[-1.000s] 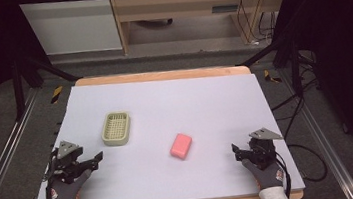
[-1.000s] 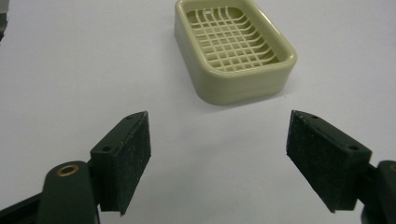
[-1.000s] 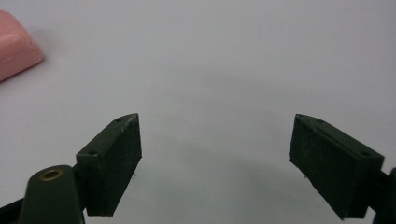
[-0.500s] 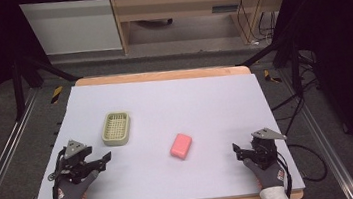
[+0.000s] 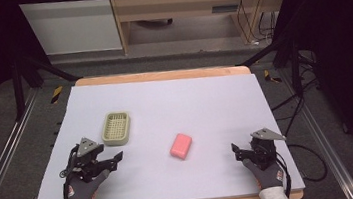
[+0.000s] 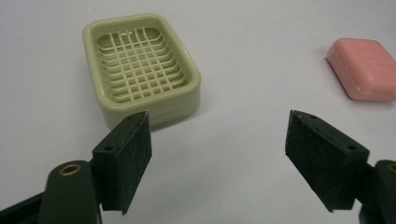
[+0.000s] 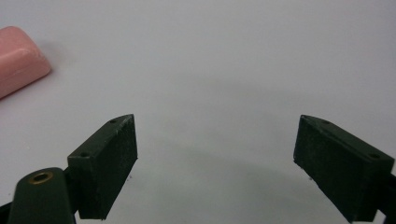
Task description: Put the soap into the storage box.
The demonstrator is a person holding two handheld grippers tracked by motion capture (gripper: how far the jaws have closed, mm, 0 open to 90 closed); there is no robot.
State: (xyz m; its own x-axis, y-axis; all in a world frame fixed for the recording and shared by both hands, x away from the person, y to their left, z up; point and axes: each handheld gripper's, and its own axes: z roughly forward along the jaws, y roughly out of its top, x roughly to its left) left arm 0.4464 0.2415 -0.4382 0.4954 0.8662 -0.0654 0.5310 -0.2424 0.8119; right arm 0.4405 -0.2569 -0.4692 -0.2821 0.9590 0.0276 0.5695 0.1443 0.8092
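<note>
From above, I see my left hand-held gripper [image 5: 113, 162] at 7 o'clock on the counter [image 5: 204, 96], just below the green soap dish [image 5: 116, 128]. The pink soap [image 5: 181, 145] lies in the middle. My right hand-held gripper [image 5: 239, 151] sits at 5 o'clock.

In the left gripper view, the jaws are wide apart and hold nothing.

In the right gripper view, the jaws gape too, empty.

A wooden-edged table [image 5: 161, 74] with a pale top; cabinets [image 5: 73, 25] behind; floor rails [image 5: 1, 165] alongside.
</note>
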